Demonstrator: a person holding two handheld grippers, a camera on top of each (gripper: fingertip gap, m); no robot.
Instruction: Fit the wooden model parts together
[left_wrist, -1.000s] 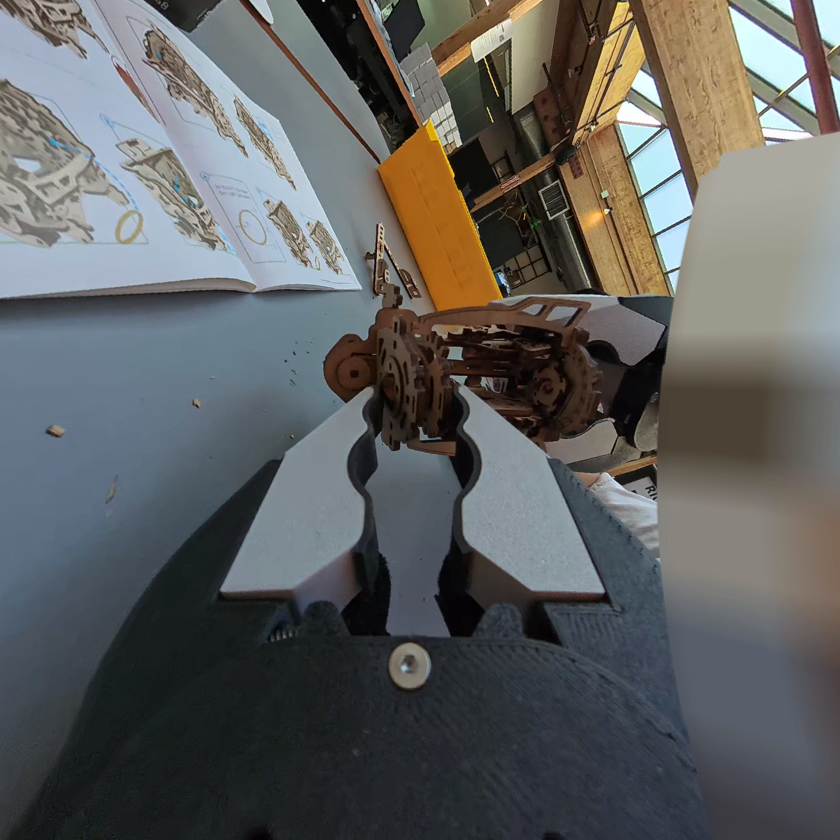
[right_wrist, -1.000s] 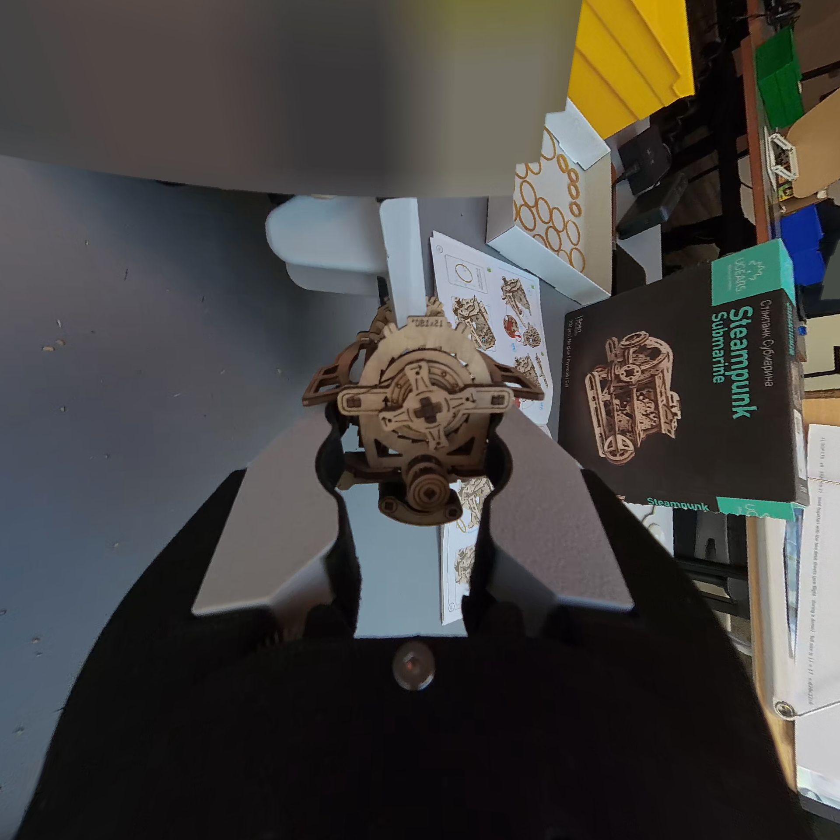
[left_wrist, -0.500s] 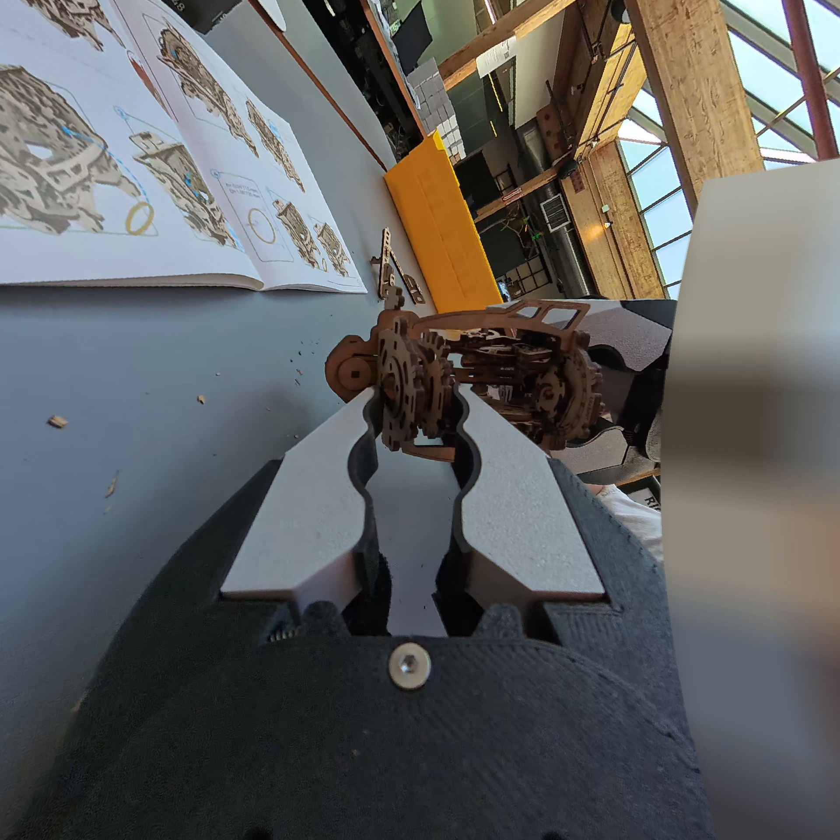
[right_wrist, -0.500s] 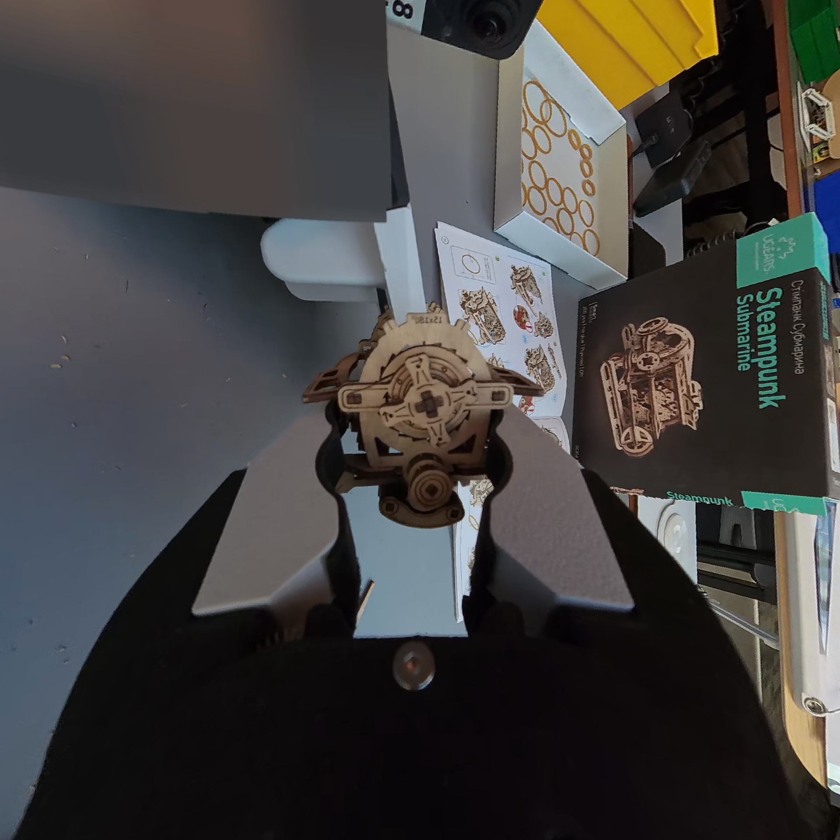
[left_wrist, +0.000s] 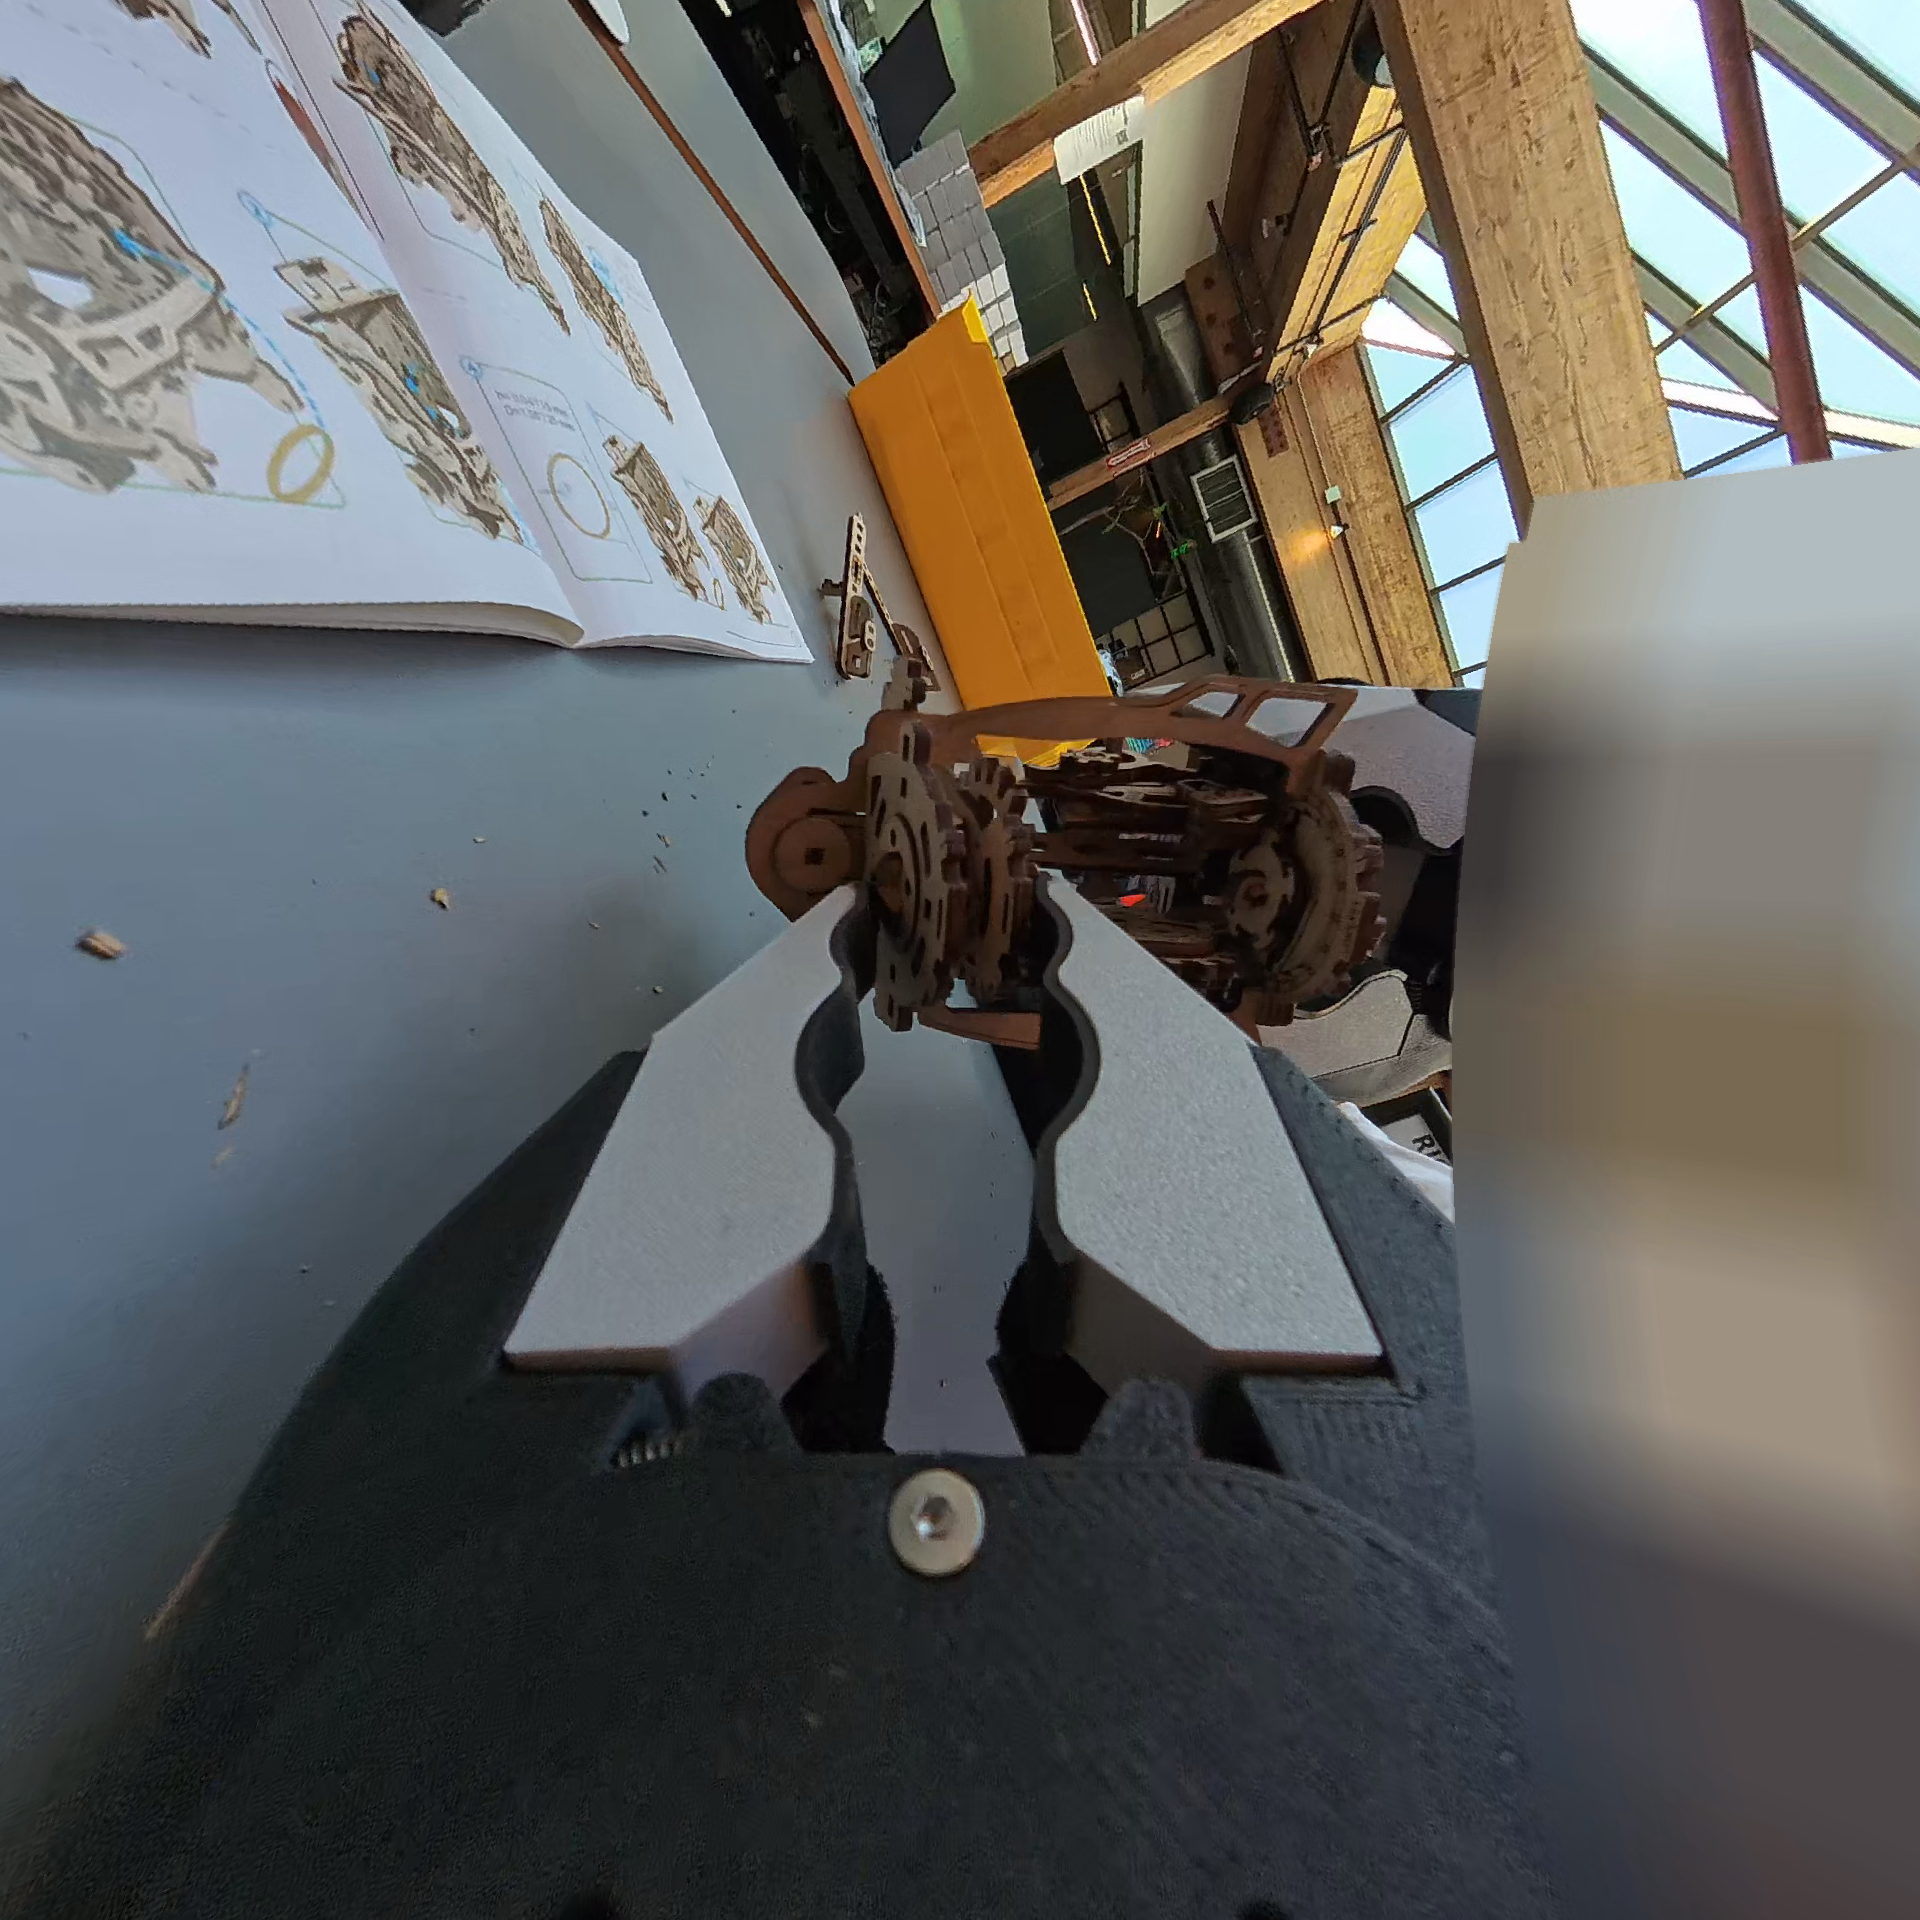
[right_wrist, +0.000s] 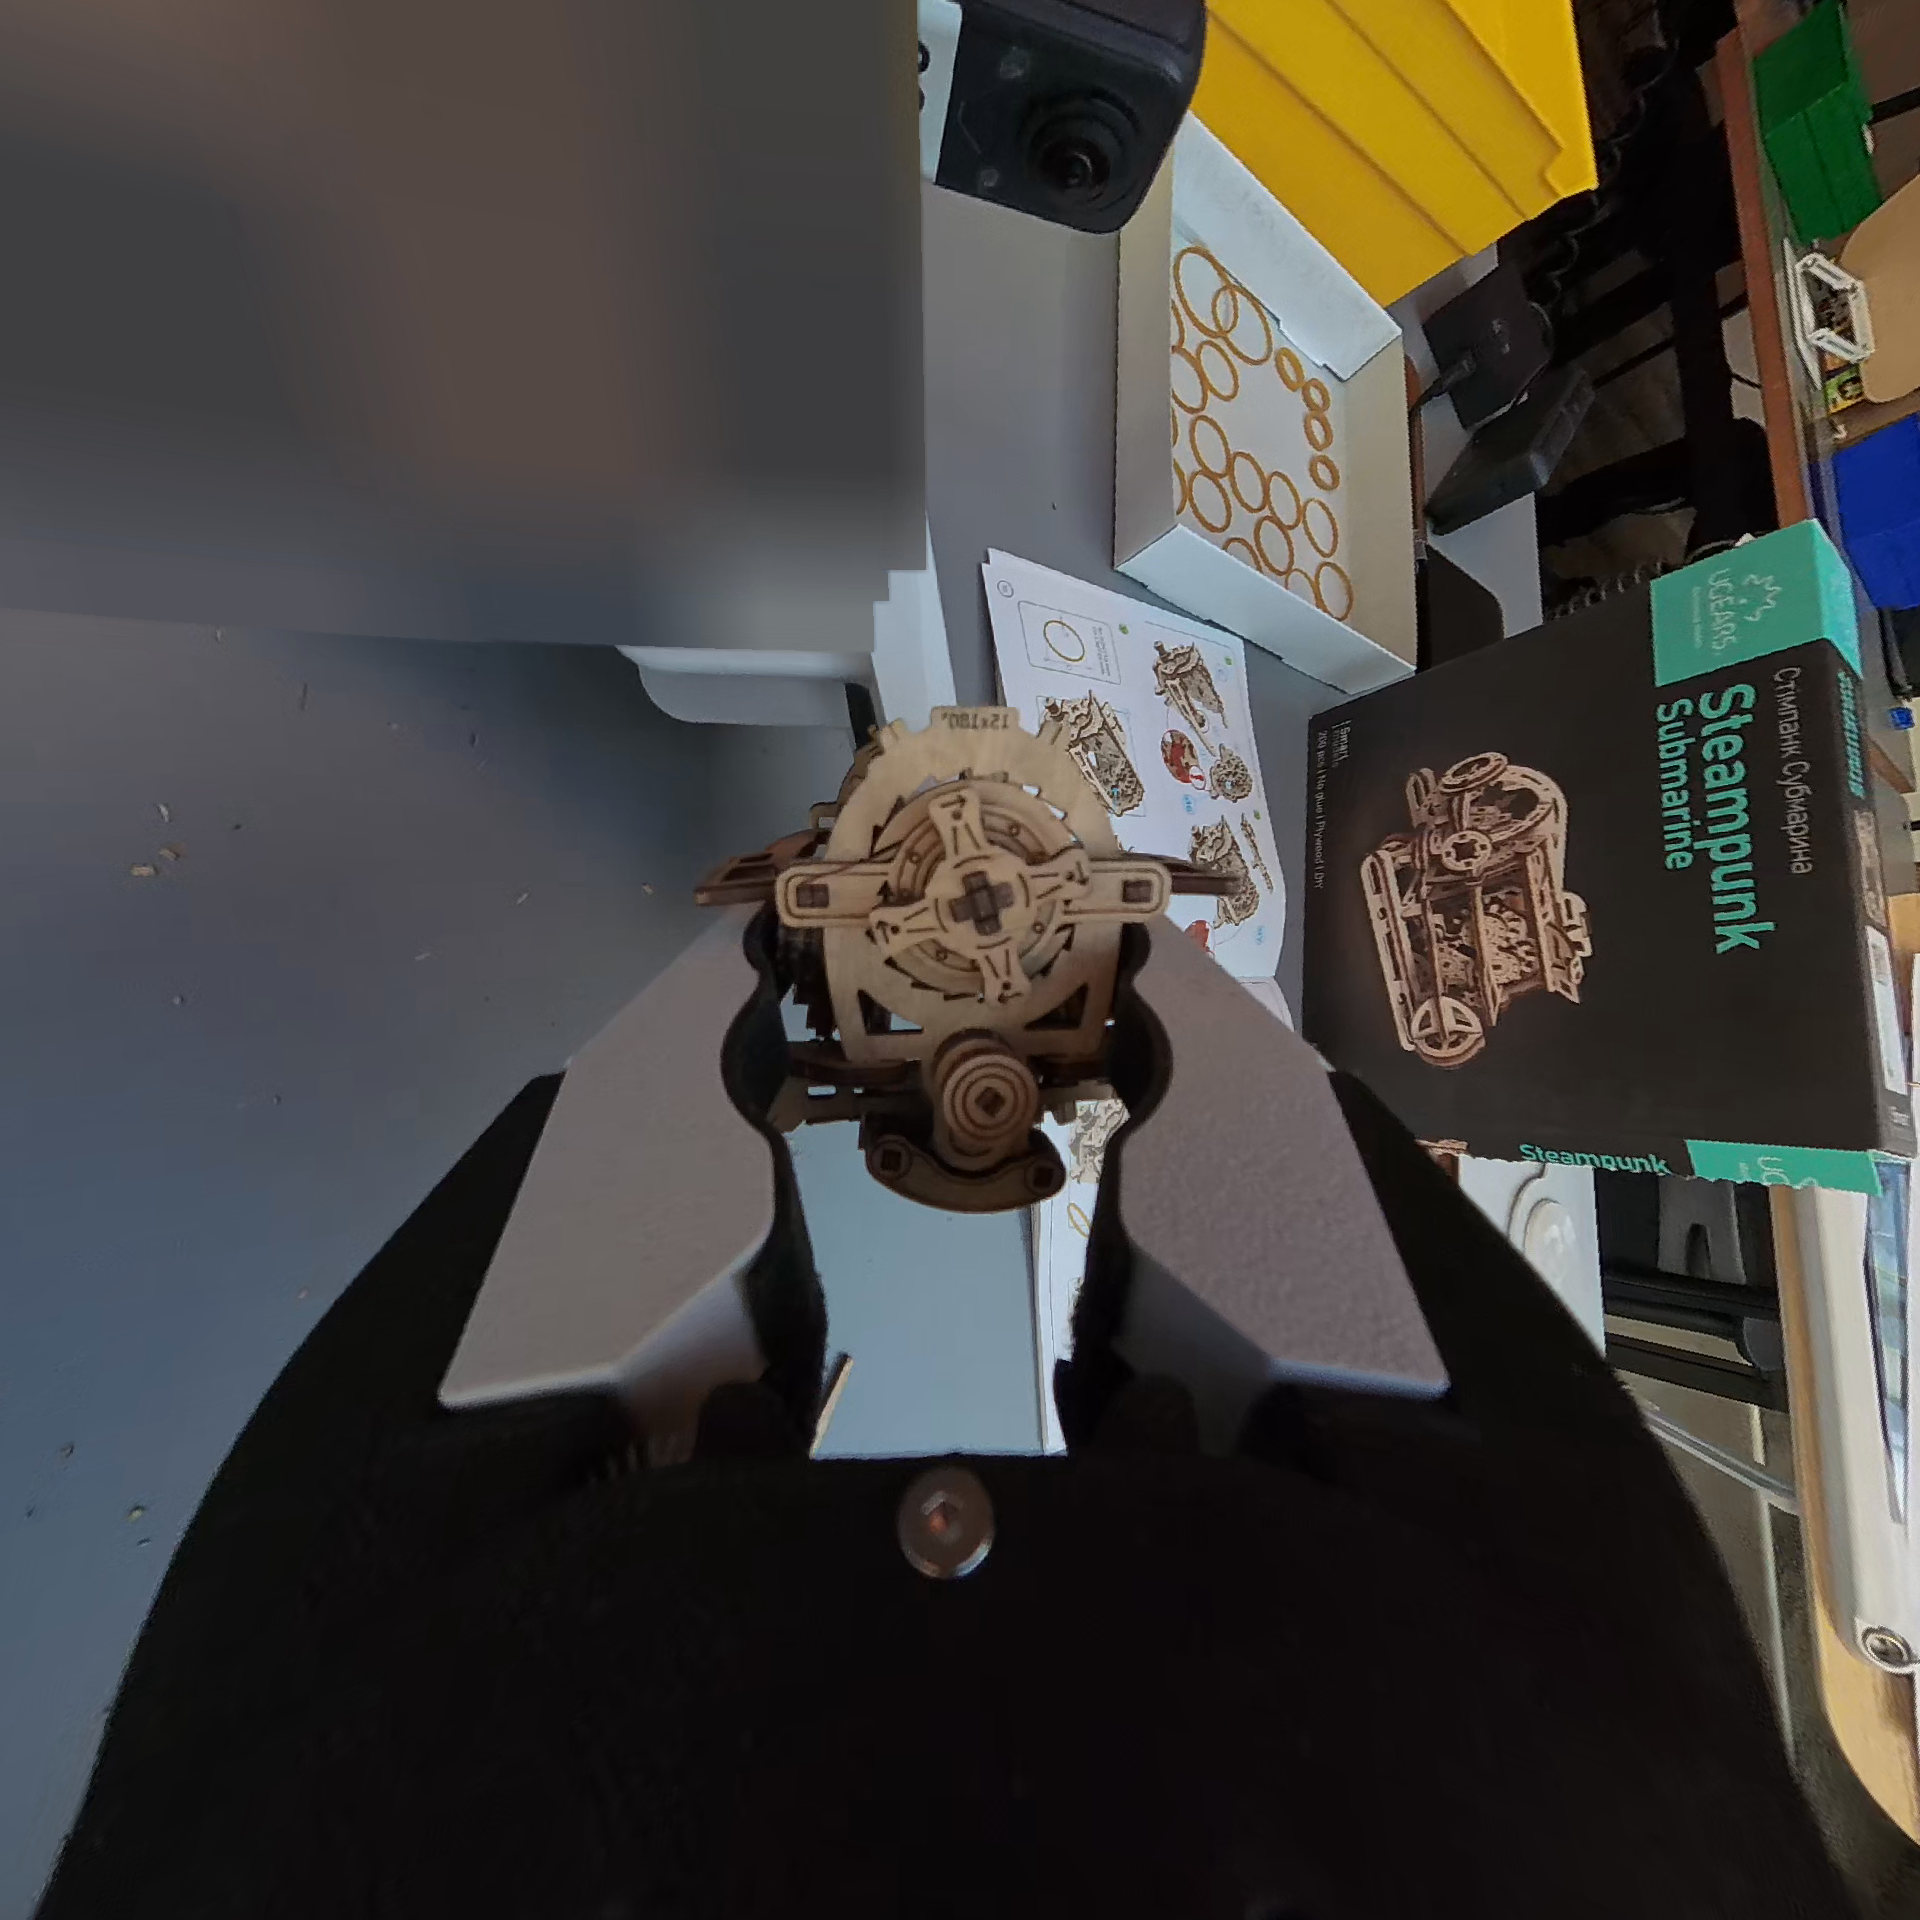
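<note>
A brown wooden gear model (left_wrist: 1143, 831) is held in the air between both grippers, above the grey table (left_wrist: 312, 935). My left gripper (left_wrist: 945, 914) is shut on the model's gear-wheel end. My right gripper (right_wrist: 951, 935) is shut on the opposite end, behind the model's round face plate (right_wrist: 966, 914). The right gripper's grey fingers (left_wrist: 1423, 748) show beyond the model in the left wrist view. The left gripper's white fingers (right_wrist: 748, 686) and camera (right_wrist: 1070, 114) show behind the model in the right wrist view.
An open instruction booklet (left_wrist: 312, 364) lies on the table, with a loose wooden part (left_wrist: 857, 613) and a yellow bin (left_wrist: 977, 499) past it. A white box of rubber rings (right_wrist: 1247, 416) and the black kit box (right_wrist: 1558, 894) lie to the right. Wood crumbs (left_wrist: 99, 943) dot the table. Both grippers' tips are close together, under 4 cm apart.
Both grippers have kept their hold. The model and grippers have shifted slightly over the table, and the left gripper's camera has come into the right wrist view.
</note>
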